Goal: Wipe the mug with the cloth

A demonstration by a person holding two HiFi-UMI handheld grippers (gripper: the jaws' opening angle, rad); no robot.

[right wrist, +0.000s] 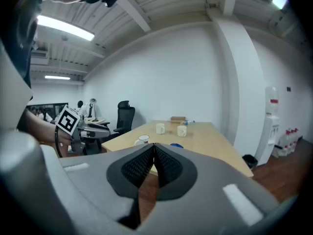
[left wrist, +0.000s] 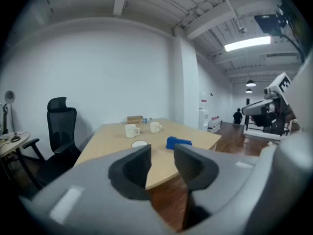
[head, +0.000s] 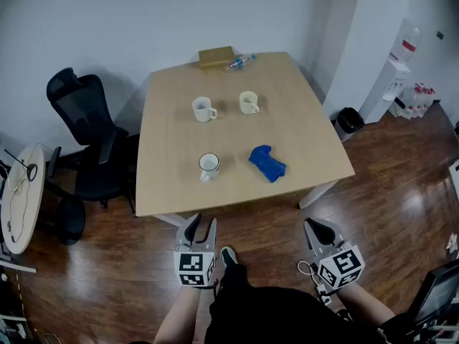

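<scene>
A white mug (head: 209, 165) with a thin dark rim stands upright on the table (head: 168, 192), near the middle of the near edge and a little in from it. Its mouth faces up and its handle points toward the near edge. Just beside it, toward the right edge and apart from it, lies the blue cloth (head: 267, 163). The cloth is crumpled into a lump, and its long axis runs slantwise from far-left to near-right. Further in, about mid-table, two more mugs stand side by side: a white one (head: 203, 109) and a cream one (head: 248, 102), each with its handle turned toward the right edge. At the far edge lie a flat brown box (head: 216, 56) and a small bottle (head: 240, 62) on its side.

Both grippers hang off the table, in front of its near edge and above the wooden floor (head: 401, 185), aimed slightly downward at the tabletop. The left gripper (head: 200, 228) has its jaws spread with nothing between them. The right gripper (head: 315, 229) has its jaws pressed together at the tips, and they hold nothing.
</scene>
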